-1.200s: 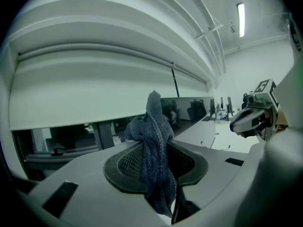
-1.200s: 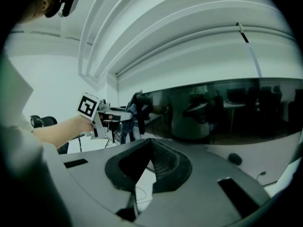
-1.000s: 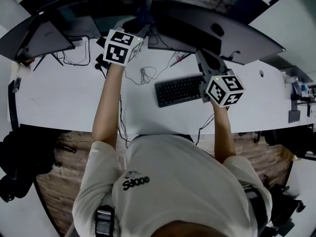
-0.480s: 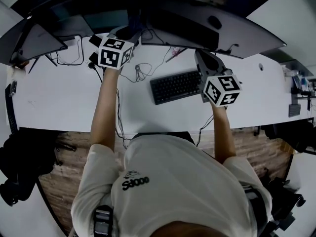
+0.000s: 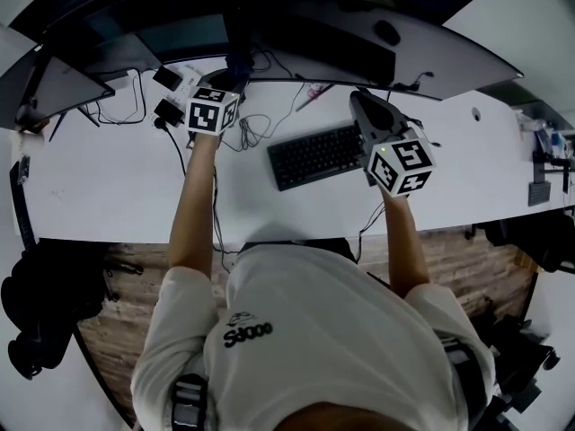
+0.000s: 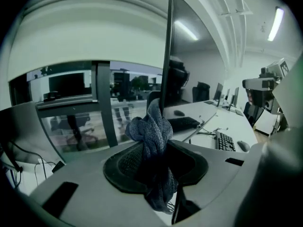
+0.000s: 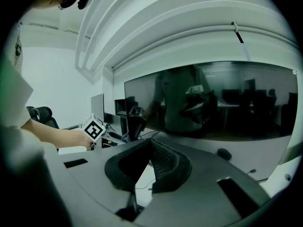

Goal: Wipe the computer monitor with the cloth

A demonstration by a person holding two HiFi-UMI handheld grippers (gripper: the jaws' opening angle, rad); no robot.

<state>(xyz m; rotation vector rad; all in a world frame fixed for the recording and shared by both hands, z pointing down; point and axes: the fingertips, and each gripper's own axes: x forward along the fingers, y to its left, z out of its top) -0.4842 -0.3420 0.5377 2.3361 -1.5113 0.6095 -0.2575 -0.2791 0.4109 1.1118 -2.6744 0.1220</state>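
Note:
A blue-grey cloth point(image 6: 155, 136) is bunched between the jaws of my left gripper point(image 6: 152, 148), which is shut on it. Just beyond the cloth stands the left edge of the big dark monitor point(image 6: 166, 56), seen almost edge-on. In the head view the left gripper point(image 5: 232, 77) reaches up to the monitor point(image 5: 346, 45) near its left end. My right gripper point(image 5: 365, 99) hovers over the desk right of the keyboard; its pads point(image 7: 161, 161) meet at the tip with nothing between them. The right gripper point(image 7: 149, 141) faces the screen point(image 7: 213, 103).
A black keyboard point(image 5: 314, 155) lies on the white desk point(image 5: 108, 182). Loose cables point(image 5: 256, 126) run under the monitor. A second screen point(image 5: 58, 74) stands at the far left. A mouse point(image 7: 223, 153) sits below the monitor.
My left gripper with the cloth has drawn back a little toward me along the monitor's left end. The right gripper has barely moved.

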